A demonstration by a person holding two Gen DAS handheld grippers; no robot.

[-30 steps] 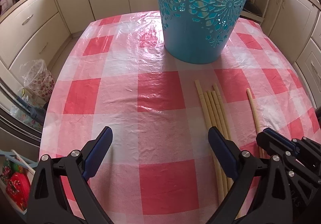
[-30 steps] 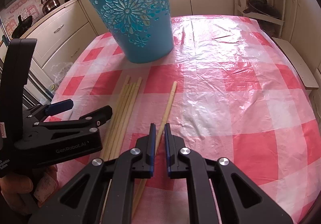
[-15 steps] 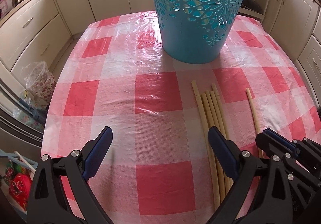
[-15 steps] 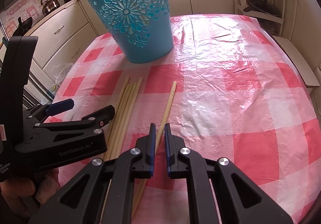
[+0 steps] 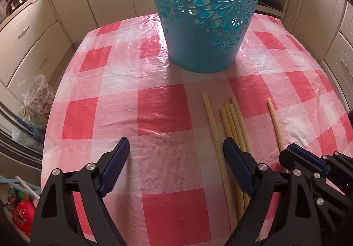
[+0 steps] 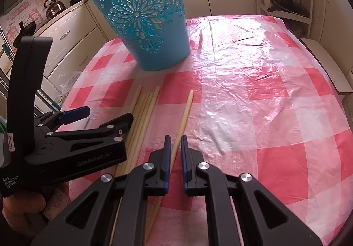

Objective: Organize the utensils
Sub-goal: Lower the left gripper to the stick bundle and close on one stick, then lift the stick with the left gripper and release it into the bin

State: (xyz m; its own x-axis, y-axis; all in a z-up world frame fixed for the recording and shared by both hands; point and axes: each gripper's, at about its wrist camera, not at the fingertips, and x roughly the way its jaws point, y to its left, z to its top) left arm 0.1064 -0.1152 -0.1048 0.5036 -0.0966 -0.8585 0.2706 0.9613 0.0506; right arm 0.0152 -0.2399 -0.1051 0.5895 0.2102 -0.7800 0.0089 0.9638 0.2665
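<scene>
A blue cut-out bin point(image 5: 203, 47) point(image 6: 154, 47) stands upright at the far middle of the checked table point(image 5: 161, 113). Several pale chopsticks point(image 5: 233, 122) point(image 6: 143, 109) lie bunched in front of it, and a single chopstick point(image 5: 274, 122) point(image 6: 186, 109) lies apart to their right. My left gripper point(image 5: 175, 144) point(image 6: 108, 113) hovers at the bunch's left side. Its jaws are closing with no pad pressing on anything, and the right finger overlaps the bunch. My right gripper point(image 6: 175, 139) point(image 5: 289, 149) is shut to a narrow slit over the single chopstick, which lies flat on the cloth.
Cream cabinets ring the table on every side. A kettle point(image 6: 53, 6) sits on the left counter, and a bagged flowery container point(image 5: 37, 91) stands on the floor at the left. A white rack point(image 6: 284, 3) is at the back right. A hand point(image 6: 22, 206) holds the left gripper.
The left gripper's jaws have narrowed. Its view has crept slightly toward the bin. The right gripper and the chopsticks have not moved.
</scene>
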